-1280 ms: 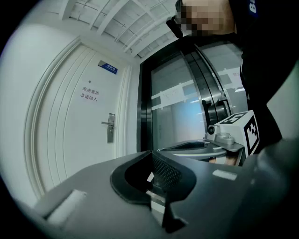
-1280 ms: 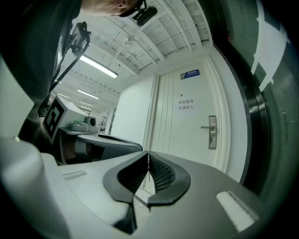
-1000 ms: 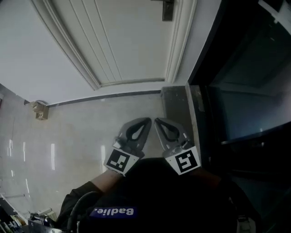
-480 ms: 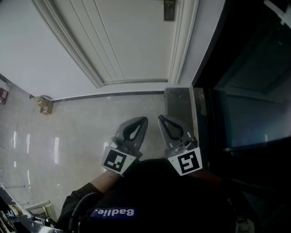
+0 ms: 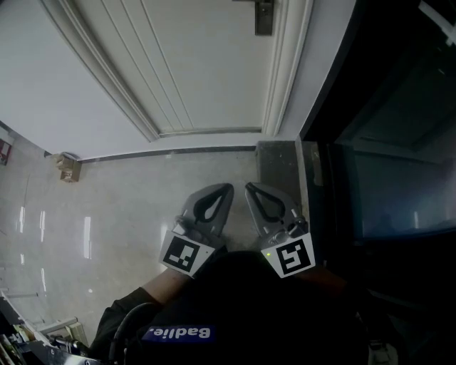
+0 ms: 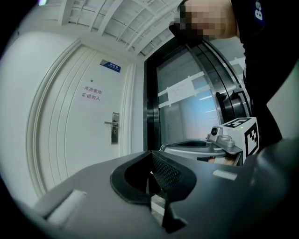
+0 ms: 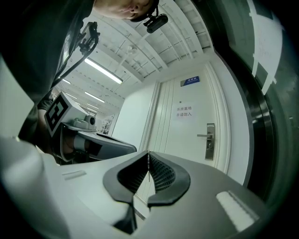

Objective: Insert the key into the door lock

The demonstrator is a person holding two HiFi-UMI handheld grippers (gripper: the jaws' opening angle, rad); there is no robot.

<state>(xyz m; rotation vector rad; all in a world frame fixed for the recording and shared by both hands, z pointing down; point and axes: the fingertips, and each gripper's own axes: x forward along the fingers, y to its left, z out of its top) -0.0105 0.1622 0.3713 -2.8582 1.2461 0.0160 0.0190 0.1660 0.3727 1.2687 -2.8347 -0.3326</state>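
Observation:
The white door (image 5: 192, 64) stands ahead, with its metal lock plate and handle (image 5: 264, 16) at the top of the head view. The same lock plate (image 6: 115, 128) shows in the left gripper view, and the lock plate (image 7: 210, 140) shows again in the right gripper view, far beyond the jaws. My left gripper (image 5: 226, 189) and right gripper (image 5: 249, 189) are held level side by side above the floor, both shut. From the left gripper (image 6: 150, 153) I see pads meeting. At the right gripper (image 7: 148, 154) a thin pale sliver sits between the pads, too small to name. No key is plainly visible.
A dark glass door and frame (image 5: 385, 142) fills the right side. A grey threshold slab (image 5: 278, 167) lies at the door's foot. A small brown box (image 5: 68, 167) sits on the glossy floor at the left wall. A blue sign (image 6: 110, 66) hangs above the door's notice.
Both grippers have drifted slightly toward the door together with the head view. Their jaws look the same as before.

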